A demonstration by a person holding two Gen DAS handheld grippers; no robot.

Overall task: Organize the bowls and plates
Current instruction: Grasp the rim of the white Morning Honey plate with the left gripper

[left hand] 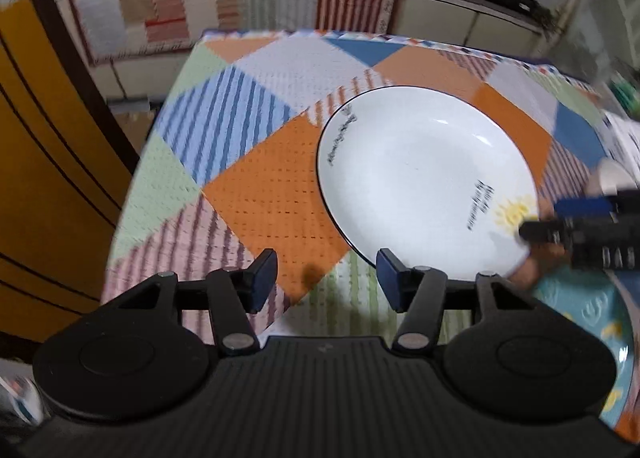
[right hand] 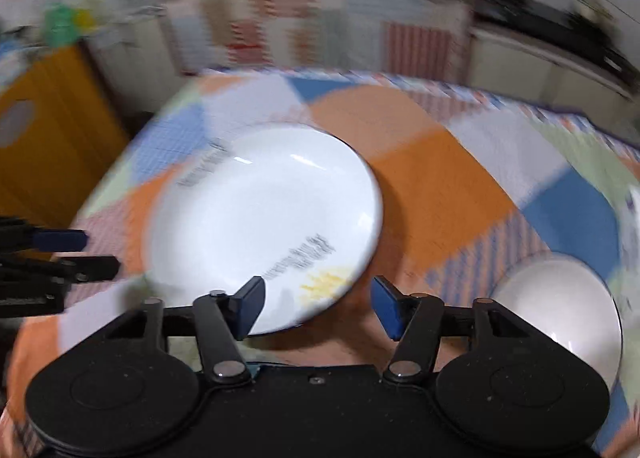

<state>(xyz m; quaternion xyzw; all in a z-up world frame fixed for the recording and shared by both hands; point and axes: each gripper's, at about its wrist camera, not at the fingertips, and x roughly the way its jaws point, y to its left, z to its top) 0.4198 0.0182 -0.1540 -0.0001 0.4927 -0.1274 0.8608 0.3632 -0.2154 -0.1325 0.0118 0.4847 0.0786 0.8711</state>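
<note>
Viewed from left to right, we find the left gripper [left hand: 326, 280] hovering with its jaws apart and nothing between them, above the patchwork tablecloth [left hand: 276, 194] just beside the near rim of the white plate [left hand: 428, 182]. The plate lies flat near the middle of the table. At its right edge, over the yellow sun motif [left hand: 514, 214], the right gripper [right hand: 318, 304] also stands open and empty. We judge the step in hand to be the approach to this plate. To do it well, we would bring one finger under the rim and one over it, closing only once the rim sits squarely between the pads. The left wrist view alone shows a teal patterned dish [left hand: 592, 322] at the near right. The right wrist view alone, though blurred, shows a white bowl [right hand: 560, 306] to the plate's right, well apart from it.
</note>
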